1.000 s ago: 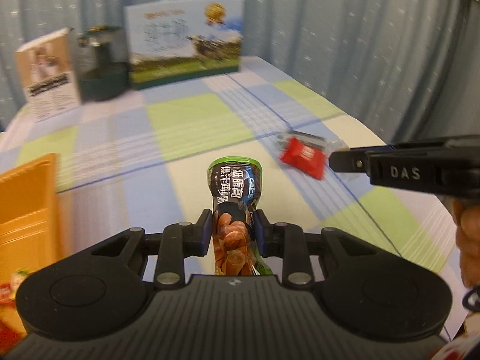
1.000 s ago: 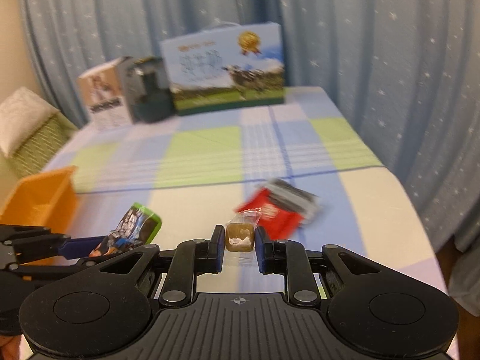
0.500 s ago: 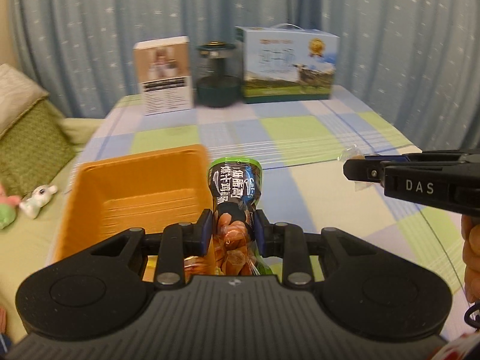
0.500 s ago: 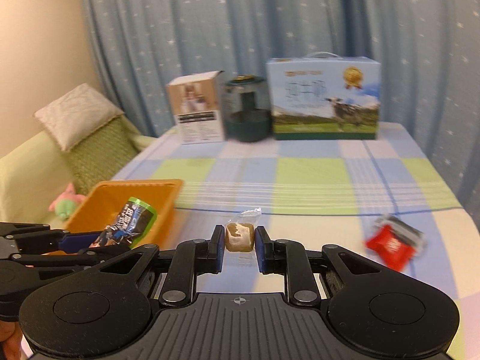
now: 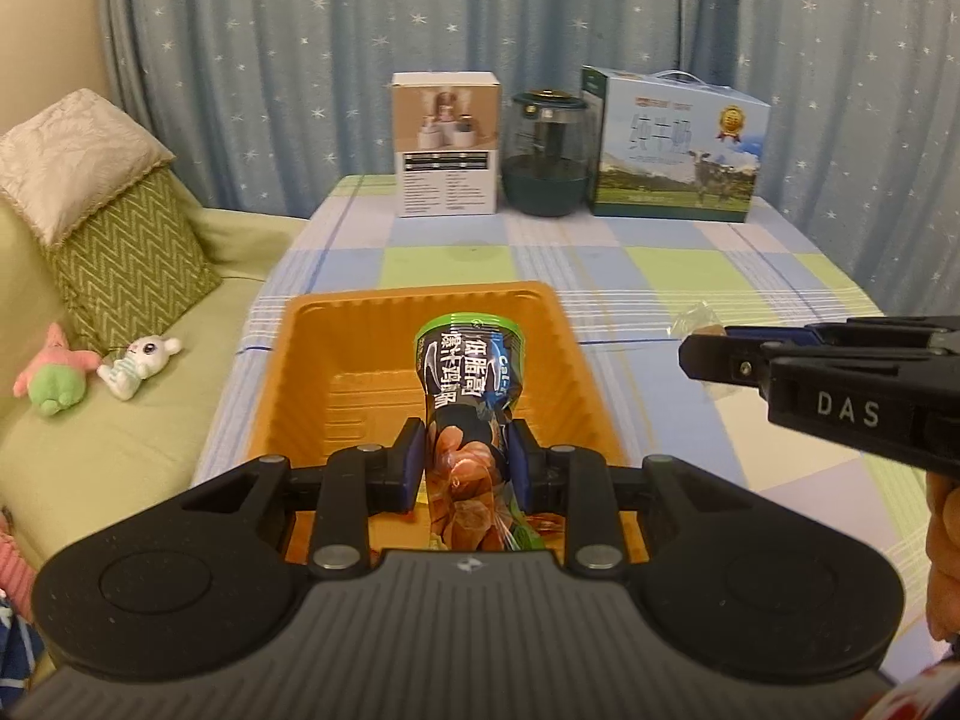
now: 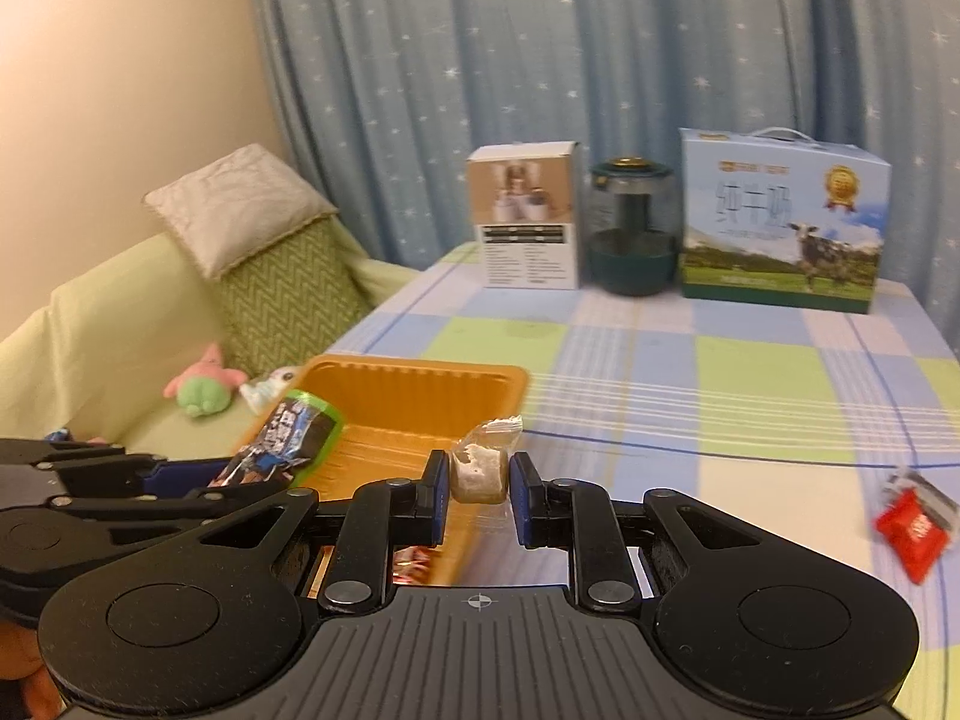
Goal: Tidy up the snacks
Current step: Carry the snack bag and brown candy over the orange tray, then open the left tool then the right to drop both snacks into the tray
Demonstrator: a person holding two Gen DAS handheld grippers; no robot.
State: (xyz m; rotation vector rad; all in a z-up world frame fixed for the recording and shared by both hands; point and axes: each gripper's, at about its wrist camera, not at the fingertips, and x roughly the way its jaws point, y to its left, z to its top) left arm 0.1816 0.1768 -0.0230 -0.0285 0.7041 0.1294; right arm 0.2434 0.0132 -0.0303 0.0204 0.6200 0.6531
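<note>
1. I am taking the orange tray (image 5: 600,414) as my landmark; left of it, on the green sofa (image 5: 120,450), a pink and green plush toy (image 5: 51,375) and a small white rabbit toy (image 5: 135,360) are lying side by side below a green zigzag cushion (image 5: 126,264).
2. I am holding the left gripper (image 5: 465,459) above the near part of the tray, with its fingers clamped on the sides of a dark snack bag (image 5: 471,402) whose green-rimmed top is pointing toward the tray's far wall.
3. Beyond the tray, at the far edge of the checked tablecloth (image 5: 690,276), a white box (image 5: 447,144), a dark green jar (image 5: 549,156) and a milk carton with a cow picture (image 5: 675,147) are standing in a row.
4. I am holding the right gripper (image 6: 479,489) just right of the tray, near its right rim, with its fingers pressing on a small tan candy (image 6: 477,471) in a clear wrapper; in the left wrist view this gripper (image 5: 696,357) is showing from the side, its tip level with the tray's right wall.
5. Well to the right of the tray, a red snack packet (image 6: 912,531) is lying on the tablecloth, blurred in the right wrist view.
</note>
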